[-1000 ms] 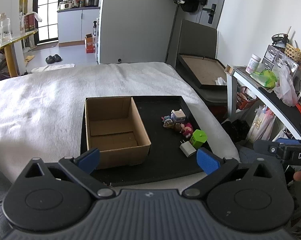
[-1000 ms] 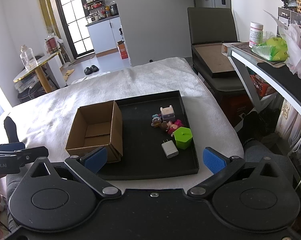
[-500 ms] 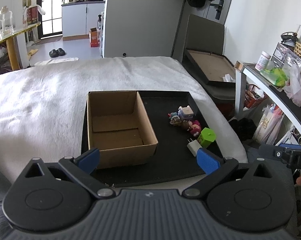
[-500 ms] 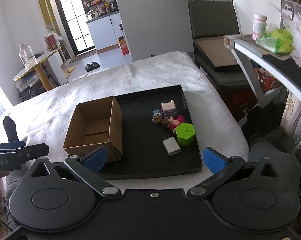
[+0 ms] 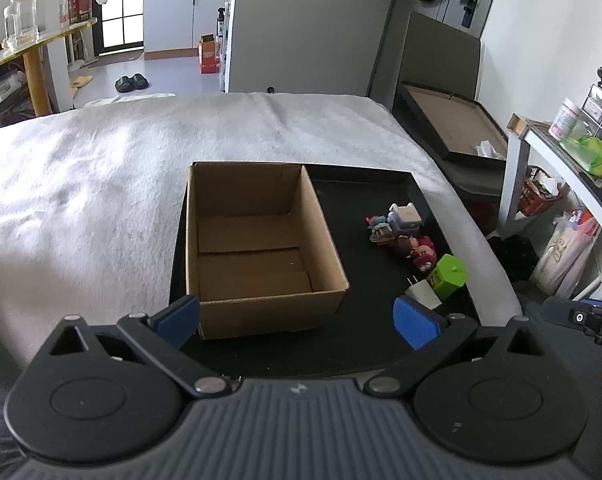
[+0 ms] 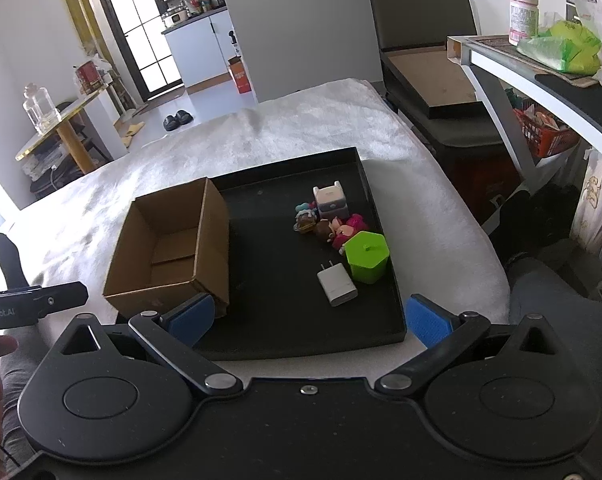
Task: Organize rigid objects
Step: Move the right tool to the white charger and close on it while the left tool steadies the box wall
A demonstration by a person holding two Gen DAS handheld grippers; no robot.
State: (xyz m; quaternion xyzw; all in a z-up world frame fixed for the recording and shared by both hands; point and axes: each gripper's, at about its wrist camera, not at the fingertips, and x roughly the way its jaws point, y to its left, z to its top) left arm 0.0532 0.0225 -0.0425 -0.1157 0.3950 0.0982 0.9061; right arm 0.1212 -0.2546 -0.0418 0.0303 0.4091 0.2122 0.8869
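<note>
Right wrist view: open brown cardboard box [image 6: 169, 248] at left of shallow black tray [image 6: 381, 208] on white bed cover [image 6: 301, 120], interior bare. Beside it, white plug adapter [image 6: 337, 284], green hexagonal container [image 6: 367, 257], small figurines [image 6: 329, 220] clustered. Both tools, left tool [image 5: 297, 320] and right tool [image 6: 309, 320], spread wide, holding nothing.

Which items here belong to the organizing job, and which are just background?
Job items:
cardboard box
black tray
white charger
green container
small toys

Background:
white blanket
slippers
glass bottle
green bag
</note>
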